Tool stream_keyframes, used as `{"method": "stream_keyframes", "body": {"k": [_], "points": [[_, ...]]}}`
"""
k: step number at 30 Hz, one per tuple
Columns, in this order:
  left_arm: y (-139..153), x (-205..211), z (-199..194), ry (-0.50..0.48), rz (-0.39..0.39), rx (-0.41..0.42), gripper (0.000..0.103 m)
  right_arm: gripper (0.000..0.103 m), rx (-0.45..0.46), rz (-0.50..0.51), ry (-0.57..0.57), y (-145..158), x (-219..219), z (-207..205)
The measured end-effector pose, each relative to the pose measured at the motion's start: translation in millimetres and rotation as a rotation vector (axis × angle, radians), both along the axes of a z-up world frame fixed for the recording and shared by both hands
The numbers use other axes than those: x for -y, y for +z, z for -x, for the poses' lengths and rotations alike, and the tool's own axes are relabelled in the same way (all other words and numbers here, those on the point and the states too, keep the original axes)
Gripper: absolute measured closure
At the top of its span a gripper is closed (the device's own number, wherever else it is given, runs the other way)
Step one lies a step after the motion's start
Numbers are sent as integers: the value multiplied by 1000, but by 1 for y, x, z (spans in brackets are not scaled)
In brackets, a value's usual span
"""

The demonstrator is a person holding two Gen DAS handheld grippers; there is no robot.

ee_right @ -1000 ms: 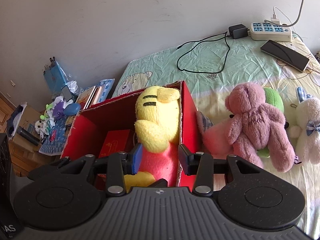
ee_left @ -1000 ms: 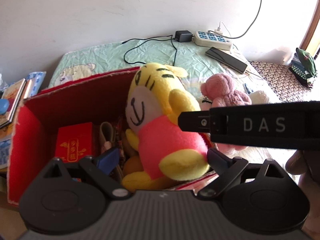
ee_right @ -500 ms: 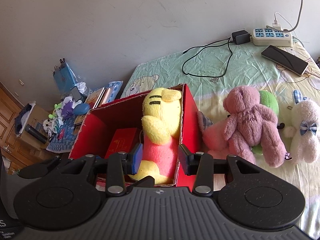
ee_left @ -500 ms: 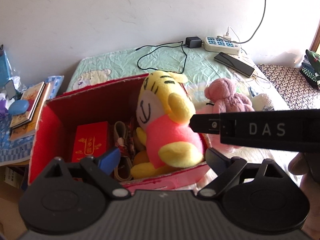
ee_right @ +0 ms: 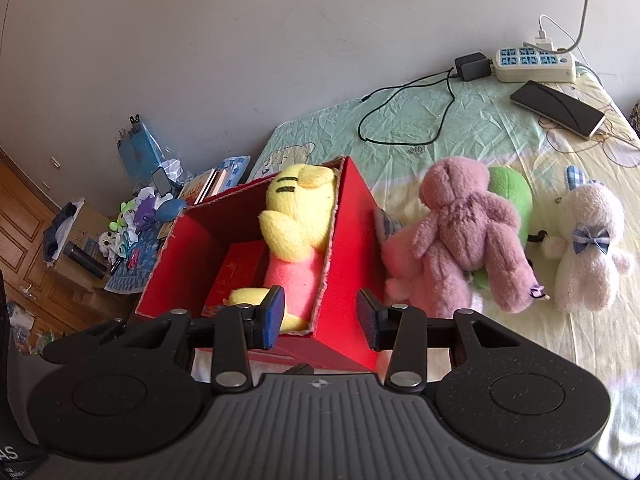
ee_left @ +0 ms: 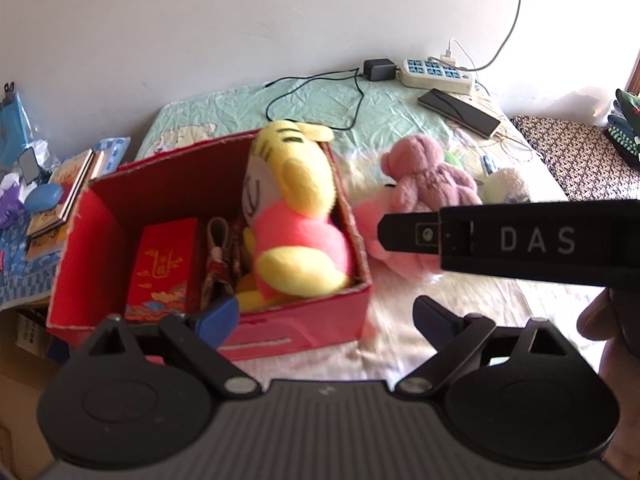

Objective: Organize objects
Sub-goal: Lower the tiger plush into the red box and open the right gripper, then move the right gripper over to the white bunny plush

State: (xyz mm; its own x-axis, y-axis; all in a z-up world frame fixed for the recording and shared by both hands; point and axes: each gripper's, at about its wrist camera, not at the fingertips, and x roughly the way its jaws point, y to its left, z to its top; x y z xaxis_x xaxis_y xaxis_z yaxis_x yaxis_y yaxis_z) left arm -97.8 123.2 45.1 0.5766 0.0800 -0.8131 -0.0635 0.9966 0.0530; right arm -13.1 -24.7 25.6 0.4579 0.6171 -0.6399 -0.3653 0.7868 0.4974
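At nine o'clock in the right wrist view, a red box (ee_right: 352,240) sits on the bed (ee_right: 480,128), holding a yellow plush (ee_right: 298,216) against its right wall. At three o'clock lie a pink bear (ee_right: 468,236) and a white bunny (ee_right: 588,252). The right gripper (ee_right: 320,316) and the left gripper (ee_left: 326,314) both hang with fingers apart, holding nothing.

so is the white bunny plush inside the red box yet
No, the white bunny plush lies on the bed sheet, right of the red box.
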Motion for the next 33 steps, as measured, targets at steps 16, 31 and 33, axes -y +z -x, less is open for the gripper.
{"method": "stream_keyframes", "body": {"k": [16,31,33], "points": [[-38,71,-16,-38,-12,-118,8,59,-98,9,-13,-38,67,-2],[-75,135,-49,-173,150,-212,8,58,-192,29,-213,-74,161,-18],[-78,143,-55,-199,183,-216,8,58,-196,26,-239,-78,173,-24]]}}
